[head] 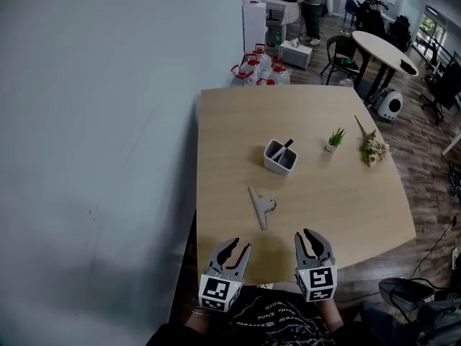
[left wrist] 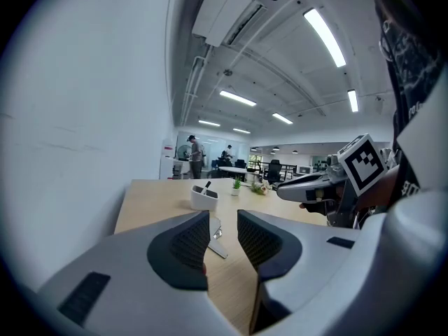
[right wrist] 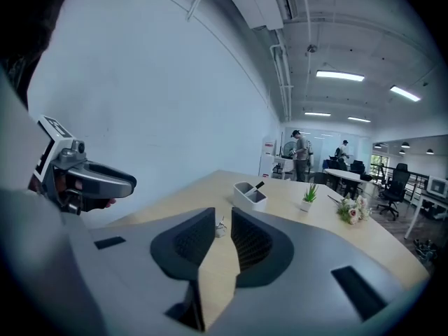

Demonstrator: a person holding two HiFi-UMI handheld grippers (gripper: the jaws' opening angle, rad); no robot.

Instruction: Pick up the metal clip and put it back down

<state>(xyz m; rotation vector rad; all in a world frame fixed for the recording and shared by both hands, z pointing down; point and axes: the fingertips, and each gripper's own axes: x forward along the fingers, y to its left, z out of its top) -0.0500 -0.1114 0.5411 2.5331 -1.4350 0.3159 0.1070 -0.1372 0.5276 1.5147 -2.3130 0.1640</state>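
The metal clip (head: 261, 206) lies flat on the wooden table (head: 230, 135), a little in front of both grippers. My left gripper (head: 240, 245) hovers over the near table edge, below and left of the clip, and is open with nothing between its jaws. My right gripper (head: 303, 233) sits to the clip's lower right, its jaws a narrow gap apart and empty. In the left gripper view the clip (left wrist: 215, 238) shows through the gap of the left gripper (left wrist: 224, 222). In the right gripper view the clip (right wrist: 221, 227) peeks through the gap of the right gripper (right wrist: 222, 215).
A white pen holder (head: 279, 157) stands beyond the clip at mid-table. A small potted plant (head: 336, 138) and a flower sprig (head: 372, 148) lie to the right. A pale wall runs along the table's left side. Water jugs (head: 256, 69), chairs and a round table stand beyond.
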